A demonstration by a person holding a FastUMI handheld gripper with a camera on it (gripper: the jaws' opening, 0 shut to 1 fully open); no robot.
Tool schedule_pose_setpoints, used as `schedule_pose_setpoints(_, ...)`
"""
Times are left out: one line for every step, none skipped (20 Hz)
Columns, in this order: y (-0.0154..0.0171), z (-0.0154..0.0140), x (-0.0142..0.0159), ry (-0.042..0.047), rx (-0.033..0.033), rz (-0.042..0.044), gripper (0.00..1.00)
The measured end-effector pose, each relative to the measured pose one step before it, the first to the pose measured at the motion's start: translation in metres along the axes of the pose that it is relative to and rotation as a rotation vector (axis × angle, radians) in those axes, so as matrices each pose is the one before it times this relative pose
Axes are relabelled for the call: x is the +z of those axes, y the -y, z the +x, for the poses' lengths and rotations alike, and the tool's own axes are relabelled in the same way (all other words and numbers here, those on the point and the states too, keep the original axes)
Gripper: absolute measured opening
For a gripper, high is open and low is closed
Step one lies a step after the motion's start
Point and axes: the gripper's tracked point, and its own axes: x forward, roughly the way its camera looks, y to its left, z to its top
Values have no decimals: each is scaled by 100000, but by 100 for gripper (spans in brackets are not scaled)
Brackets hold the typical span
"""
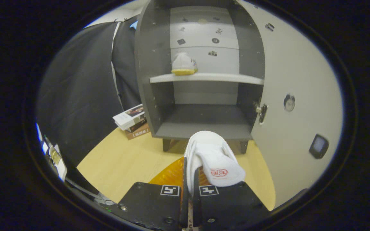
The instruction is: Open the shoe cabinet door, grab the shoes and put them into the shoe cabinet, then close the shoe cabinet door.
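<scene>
Both fingers of my claw (190, 179) pinch a slipper (212, 157) before the open cabinet (201, 125); another slipper (184, 64) sits on its shelf (223, 78).

gripper (190, 186) level, fingers (185, 183) pinched nearly together, clamping something

My gripper (189, 189) clamped on the white slipper (212, 157), open cabinet (201, 96) straight ahead, its lower compartment free, door (297, 96) swung aside to my right, second slipper (184, 64) taking the shelf's (223, 78) left part, books (133, 120) beside the cabinet's left wall.
</scene>
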Motion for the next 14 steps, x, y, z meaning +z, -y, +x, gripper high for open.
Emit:
schedule_pose_setpoints(121, -414, 1825, 2057, -634, -124, 9)
schedule_pose_setpoints(276, -368, 1890, 1807, -800, -585, 9)
schedule_pose_setpoints(349, -380, 1880, 2120, -758, -590, 9)
schedule_pose_setpoints(267, -48, 1741, 1858, -770, -776, 9)
schedule_pose_setpoints(328, 91, 1862, 1589, -699, -150, 9)
schedule_pose_setpoints(161, 136, 1650, 1255, -148, -475, 9)
schedule_pose_setpoints(167, 282, 1546, 723, -301, -513, 9)
schedule_pose_setpoints(73, 293, 1599, 1487, 313, -491, 9)
schedule_pose_setpoints(-26, 477, 1427, 1183, 487, -856, 9)
schedule_pose_setpoints(199, 531, 1304, 1074, 108, -1057, 9)
schedule_pose_setpoints(156, 729, 1315, 1112, -209, -480, 9)
schedule_pose_setpoints(246, 929, 1215, 986, 50, -315, 9)
schedule_pose_setpoints(155, 848, 1193, 974, 268, 100, 9)
schedule_pose_setpoints(234, 1047, 1151, 966, -3, 126, 9)
